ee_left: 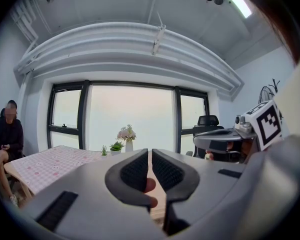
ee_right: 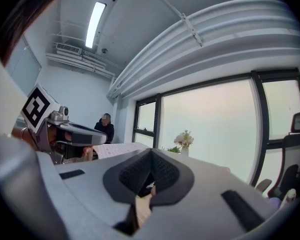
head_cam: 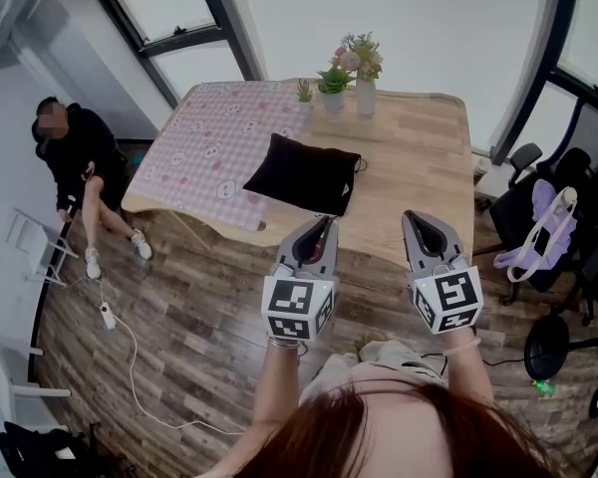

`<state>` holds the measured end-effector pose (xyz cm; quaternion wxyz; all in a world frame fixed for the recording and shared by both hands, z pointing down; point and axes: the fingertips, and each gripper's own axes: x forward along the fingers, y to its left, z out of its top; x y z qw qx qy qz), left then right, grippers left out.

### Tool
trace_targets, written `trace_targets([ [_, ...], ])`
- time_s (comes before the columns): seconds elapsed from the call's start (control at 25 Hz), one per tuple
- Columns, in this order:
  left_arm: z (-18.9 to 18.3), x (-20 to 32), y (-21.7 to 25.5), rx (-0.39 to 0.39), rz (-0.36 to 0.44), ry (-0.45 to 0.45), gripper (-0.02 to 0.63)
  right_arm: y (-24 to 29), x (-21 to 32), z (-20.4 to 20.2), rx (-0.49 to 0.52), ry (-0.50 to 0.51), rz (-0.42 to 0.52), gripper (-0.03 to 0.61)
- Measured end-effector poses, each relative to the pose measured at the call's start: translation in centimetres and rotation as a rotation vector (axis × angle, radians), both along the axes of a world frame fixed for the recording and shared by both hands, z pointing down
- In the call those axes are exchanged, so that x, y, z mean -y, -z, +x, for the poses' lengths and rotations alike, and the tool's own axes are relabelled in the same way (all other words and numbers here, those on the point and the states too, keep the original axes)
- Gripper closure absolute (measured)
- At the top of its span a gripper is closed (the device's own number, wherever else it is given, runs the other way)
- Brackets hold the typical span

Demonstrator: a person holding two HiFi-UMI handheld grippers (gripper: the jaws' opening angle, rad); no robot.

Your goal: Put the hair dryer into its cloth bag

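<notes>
Cloth bag, black and lying flat, sits on the table well ahead of both grippers, partly on a pink patterned tablecloth and partly on bare wood. Its drawstring trails off at its right corner.

The left gripper has its ribbed pads drawn almost together, with only a thin slit between them and nothing in it. The right gripper has its pads fully together, also with nothing held. Both are held side by side, off the near edge of the table, pointing roughly level toward it, with neither touching the bag or the table.

Farther back on the table stand a white vase of flowers and, just beside it, two small potted plants.

On the wooden floor to the left, a person in dark clothes sits against the wall below the window, and a white cable runs across the boards nearby. To the right of the table is a black office chair with a purple bag hanging on it, and a floor fan stands nearer.
</notes>
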<state>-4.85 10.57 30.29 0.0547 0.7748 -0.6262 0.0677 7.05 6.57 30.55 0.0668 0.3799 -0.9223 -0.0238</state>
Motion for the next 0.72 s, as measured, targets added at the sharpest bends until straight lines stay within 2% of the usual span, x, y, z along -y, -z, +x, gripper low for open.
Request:
trace_targets([
  [0.72, 2.8, 1.6, -1.4, 0.006, -0.044, 0.009, 0.586, -1.5, 2.2, 3.4, 0.011, -0.013, -0.039, 0.578],
])
